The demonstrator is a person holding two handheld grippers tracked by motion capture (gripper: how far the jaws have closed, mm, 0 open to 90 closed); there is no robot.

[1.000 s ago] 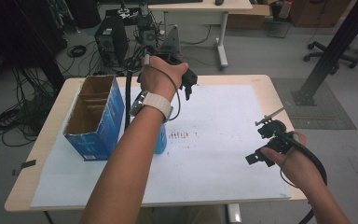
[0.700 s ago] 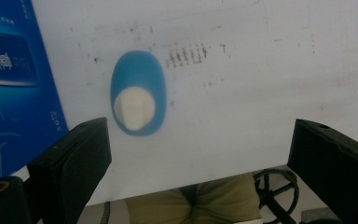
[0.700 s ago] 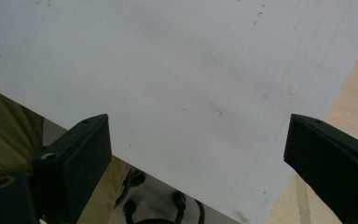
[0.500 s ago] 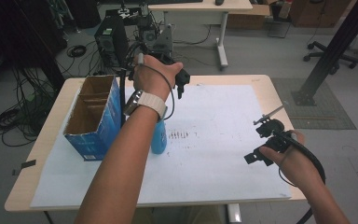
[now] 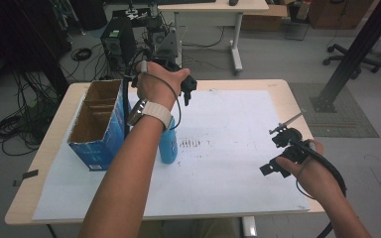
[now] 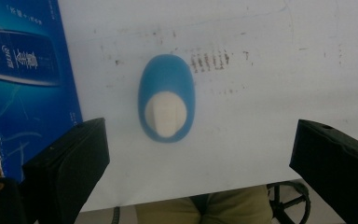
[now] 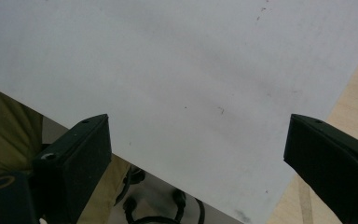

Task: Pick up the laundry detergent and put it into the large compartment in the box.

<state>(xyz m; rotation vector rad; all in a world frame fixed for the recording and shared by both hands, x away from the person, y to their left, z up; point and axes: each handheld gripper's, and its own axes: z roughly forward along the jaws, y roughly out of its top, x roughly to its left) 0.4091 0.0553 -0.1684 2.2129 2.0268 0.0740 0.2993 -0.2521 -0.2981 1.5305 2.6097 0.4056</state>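
A blue bottle with a white cap [image 6: 166,100] stands upright on the white sheet; I look straight down on it between the left gripper's [image 6: 200,172] wide-apart jaws. In the high view the bottle [image 5: 167,145] stands beside the blue cardboard box [image 5: 99,130], partly hidden behind the forearm. The left gripper [image 5: 186,89] is held well above the bottle, open and empty. Near the table's right edge the right gripper [image 5: 275,153] hangs low over the sheet, open, with nothing between its jaws [image 7: 198,163].
The open-topped box has cardboard dividers inside and fills the table's left side. The white sheet [image 5: 228,163] covers most of the wooden table [image 5: 54,129]. A patch of dark marks [image 5: 194,144] lies just right of the bottle. Desks, computer gear and cables stand beyond the far edge.
The left hand and its gripper have drifted slightly to the left above the bottle. The right gripper has barely shifted.
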